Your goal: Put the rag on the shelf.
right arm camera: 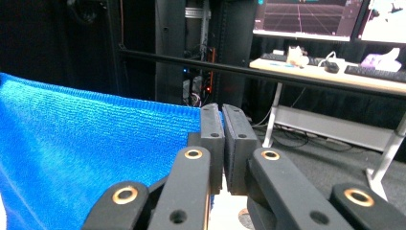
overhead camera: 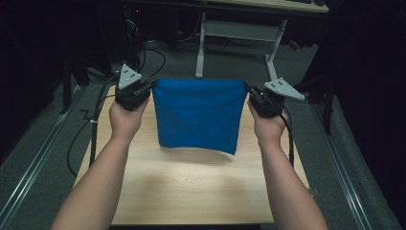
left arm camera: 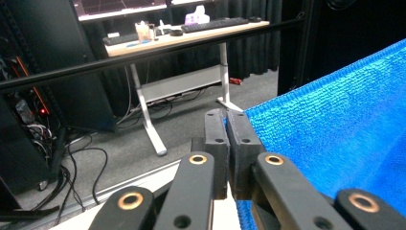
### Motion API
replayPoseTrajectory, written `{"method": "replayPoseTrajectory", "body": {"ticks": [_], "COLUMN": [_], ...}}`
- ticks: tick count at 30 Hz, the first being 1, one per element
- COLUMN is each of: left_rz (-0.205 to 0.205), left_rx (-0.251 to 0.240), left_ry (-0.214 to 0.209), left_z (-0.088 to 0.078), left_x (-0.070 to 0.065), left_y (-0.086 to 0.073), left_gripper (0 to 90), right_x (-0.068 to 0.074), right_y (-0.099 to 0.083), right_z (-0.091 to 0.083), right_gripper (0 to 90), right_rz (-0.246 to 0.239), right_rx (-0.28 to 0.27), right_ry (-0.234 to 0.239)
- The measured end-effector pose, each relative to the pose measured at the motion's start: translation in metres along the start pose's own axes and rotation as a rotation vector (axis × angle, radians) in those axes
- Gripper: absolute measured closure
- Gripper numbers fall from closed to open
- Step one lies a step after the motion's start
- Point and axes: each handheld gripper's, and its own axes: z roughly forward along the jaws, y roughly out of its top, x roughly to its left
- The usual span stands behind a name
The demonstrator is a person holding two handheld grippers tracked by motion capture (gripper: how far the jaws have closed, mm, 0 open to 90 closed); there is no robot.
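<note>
Above the wooden table, the left gripper and right gripper pinch the blue cloth's top corners, stretching it taut between them.

The high view looks forward and down from above the near edge of the light wooden table. Each gripper view sits close behind its own black jaws, facing the far desks; all three share the stretched blue terry cloth.
</note>
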Motion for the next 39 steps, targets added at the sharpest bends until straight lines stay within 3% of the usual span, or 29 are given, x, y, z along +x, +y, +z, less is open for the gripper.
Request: {"method": "replayPoseTrajectory", "body": {"ticks": [4, 11, 17, 20, 28, 34, 39], "left_rz": [0.009, 0.018, 0.018, 0.003, -0.039, -0.088, -0.089], "left_rx": [0.009, 0.05, 0.125, 0.171, 0.262, 0.293, 0.319], "left_ry": [0.019, 0.048, 0.056, 0.048, -0.006, -0.055, -0.086], "left_z": [0.016, 0.039, 0.057, 0.065, 0.077, 0.078, 0.078], "left_x": [0.004, 0.007, 0.007, 0.006, 0.004, 0.0, -0.006], "left_y": [0.002, 0.003, -0.011, -0.025, -0.058, -0.084, -0.103], "left_gripper": [88.4, 88.3, 88.3, 88.3, 87.9, 87.9, 87.9], "right_x": [-0.007, -0.017, -0.023, -0.025, -0.027, -0.026, -0.027], "right_y": [0.0, 0.0, -0.014, -0.026, -0.053, -0.08, -0.098], "right_z": [0.016, 0.038, 0.061, 0.072, 0.082, 0.084, 0.083], "right_gripper": [88.9, 88.9, 88.9, 88.9, 88.9, 88.8, 88.8], "right_rz": [0.033, 0.013, -0.028, -0.035, -0.025, 0.024, 0.083], "right_rx": [0.009, 0.038, 0.14, 0.199, 0.284, 0.326, 0.333], "right_ry": [-0.014, -0.039, -0.066, -0.072, -0.058, -0.028, 0.015]}}
